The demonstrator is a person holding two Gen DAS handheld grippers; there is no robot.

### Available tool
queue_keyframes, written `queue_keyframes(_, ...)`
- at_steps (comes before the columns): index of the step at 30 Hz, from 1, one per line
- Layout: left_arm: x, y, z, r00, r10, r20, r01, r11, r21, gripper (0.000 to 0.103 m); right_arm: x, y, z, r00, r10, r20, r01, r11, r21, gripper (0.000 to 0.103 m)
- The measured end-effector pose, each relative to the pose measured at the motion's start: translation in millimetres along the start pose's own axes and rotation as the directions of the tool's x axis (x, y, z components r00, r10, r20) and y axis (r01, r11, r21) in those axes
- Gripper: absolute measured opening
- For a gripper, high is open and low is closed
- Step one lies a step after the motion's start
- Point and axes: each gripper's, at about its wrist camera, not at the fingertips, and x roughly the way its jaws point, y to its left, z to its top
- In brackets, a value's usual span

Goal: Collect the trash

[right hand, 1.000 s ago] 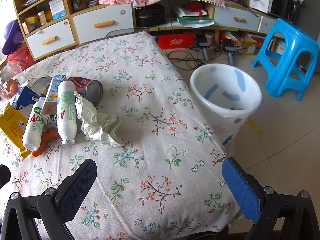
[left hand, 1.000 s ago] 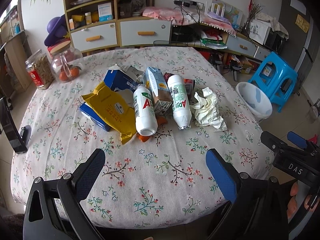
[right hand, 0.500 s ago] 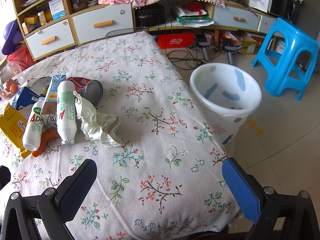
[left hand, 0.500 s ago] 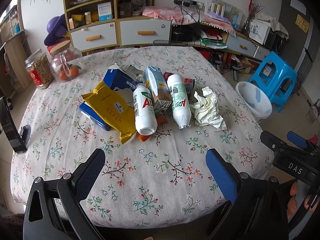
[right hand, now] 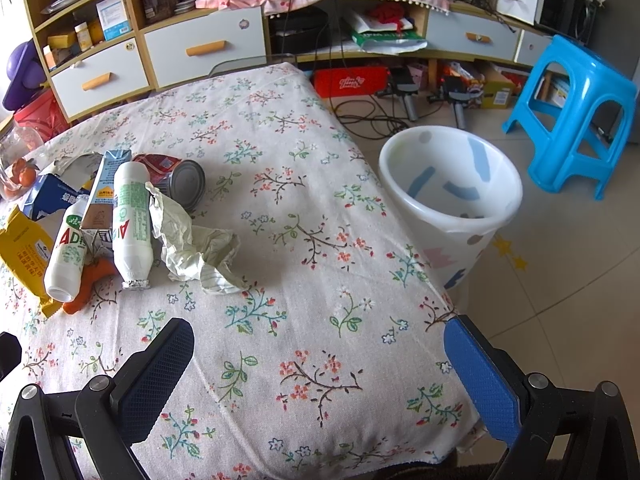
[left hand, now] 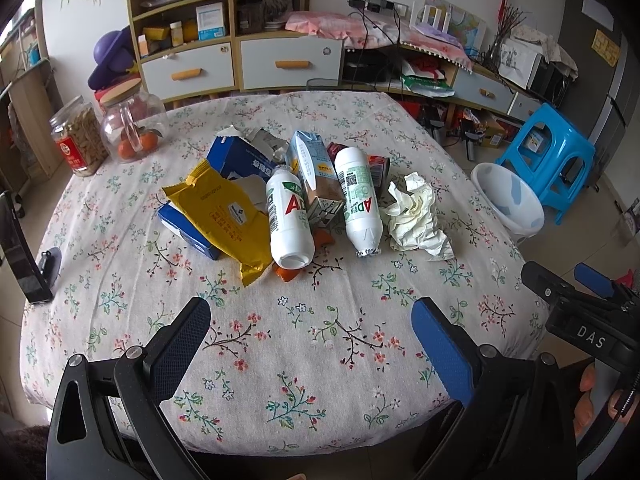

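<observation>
A pile of trash lies mid-table: a yellow bag (left hand: 224, 212), a blue box (left hand: 240, 158), two white bottles (left hand: 288, 220) (left hand: 358, 200), a milk carton (left hand: 314, 172), a can (right hand: 186, 184), orange peel (left hand: 286, 272) and crumpled paper (left hand: 416, 212) (right hand: 192, 240). A white trash bin (right hand: 452, 200) (left hand: 508, 200) stands on the floor right of the table. My left gripper (left hand: 310, 328) is open and empty above the table's near side. My right gripper (right hand: 320, 352) is open and empty over the near right corner.
Two glass jars (left hand: 132, 124) (left hand: 78, 140) stand at the table's far left. A phone on a stand (left hand: 24, 256) is at the left edge. A blue stool (right hand: 572, 120) stands behind the bin. Cabinets and cables line the far wall.
</observation>
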Motion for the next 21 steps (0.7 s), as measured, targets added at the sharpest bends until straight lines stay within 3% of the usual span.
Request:
queue_keyframes(16,-1,2,2,1.0,-0.008,-0.013,0.008,1.0,-0.007,0.102,3,-1,-2,1.0,-0.002,-0.005,0.002,1.0,0.009,0.103)
queue_keyframes(21,3,13,9,0.999,-0.016,-0.046,0.016,1.0,-0.005,0.102,8,1,2,0.998,0.036,-0.054,-0.035,0.999,0.021,0.103)
